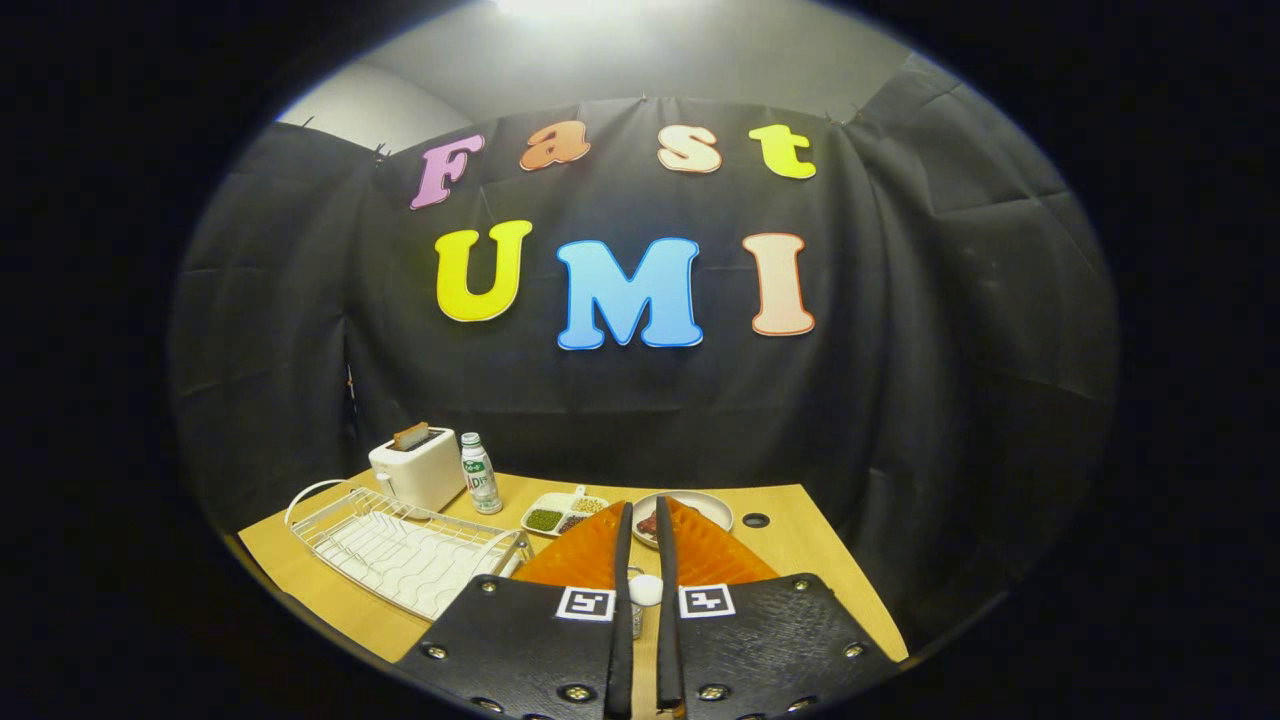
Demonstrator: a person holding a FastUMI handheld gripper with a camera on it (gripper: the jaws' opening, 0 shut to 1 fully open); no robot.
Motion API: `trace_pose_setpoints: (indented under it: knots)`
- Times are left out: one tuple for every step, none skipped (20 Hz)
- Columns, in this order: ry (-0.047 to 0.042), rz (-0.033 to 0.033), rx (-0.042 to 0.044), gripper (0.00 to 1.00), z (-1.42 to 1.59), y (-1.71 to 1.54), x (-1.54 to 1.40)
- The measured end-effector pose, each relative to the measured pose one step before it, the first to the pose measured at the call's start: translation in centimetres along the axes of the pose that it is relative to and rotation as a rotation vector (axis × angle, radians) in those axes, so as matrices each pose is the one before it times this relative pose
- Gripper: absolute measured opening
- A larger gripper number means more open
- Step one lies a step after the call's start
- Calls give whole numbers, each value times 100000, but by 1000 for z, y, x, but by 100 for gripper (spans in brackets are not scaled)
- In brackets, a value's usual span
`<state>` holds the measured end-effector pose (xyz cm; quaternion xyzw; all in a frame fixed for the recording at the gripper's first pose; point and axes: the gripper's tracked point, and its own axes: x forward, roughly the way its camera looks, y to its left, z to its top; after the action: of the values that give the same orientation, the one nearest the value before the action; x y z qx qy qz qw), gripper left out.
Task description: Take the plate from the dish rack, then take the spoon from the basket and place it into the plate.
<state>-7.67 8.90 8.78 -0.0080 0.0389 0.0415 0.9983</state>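
On the wooden table (300, 570), the white wire dish rack (400, 550) serves as the landmark — it lies near the front edge, and no plate can be made out standing in its slots. Just behind the dish rack stands a white toaster (417, 467) with a slice of something brown poking out of the top, and a small bottle (480, 473) with a white cap stands touching-close beside the toaster. Further along from the dish rack sits a white divided tray (562, 512) with green and dark fillings, and beyond that a round plate (705, 505) with something dark red on it. The tool (640, 520) hovers beside the dish rack, its fingers nearly together with only a narrow slit between them — clamped on nothing, and a small white-capped object (645, 592) shows low in that slit. I cannot make out a spoon or basket.
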Motion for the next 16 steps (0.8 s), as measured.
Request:
trace_pose_setpoints:
  knots:
    - [290,-302,-991,9,-84,146,-559]
    - [267,-1118,-556,9,52,-115,-442]
    - [389,478,-319,9,-26,369,-362]
    - [617,556,-519,9,-58,404,-361]
    - [1049,54,-461,9,-294,137,-218]
    - [1287,672,-67,9,-472,440,-242]
    - [1221,528,402,9,-477,428,-245]
    - [1402,660,733,9,-481,437,-162]
    - [1461,1078,1090,9,-694,660,-138]
    - [1271,1512,487,9,-631,741,-161]
    - [1481,902,-53,9,-674,408,-57]
    - [1362,1136,346,9,-577,529,-5]
    - [1198,1819,481,9,-615,768,67]
    - [1553,1116,10,9,-545,552,135]
    - [1743,1160,-11,9,-656,422,194]
    - [1719,1493,581,9,-629,529,216]
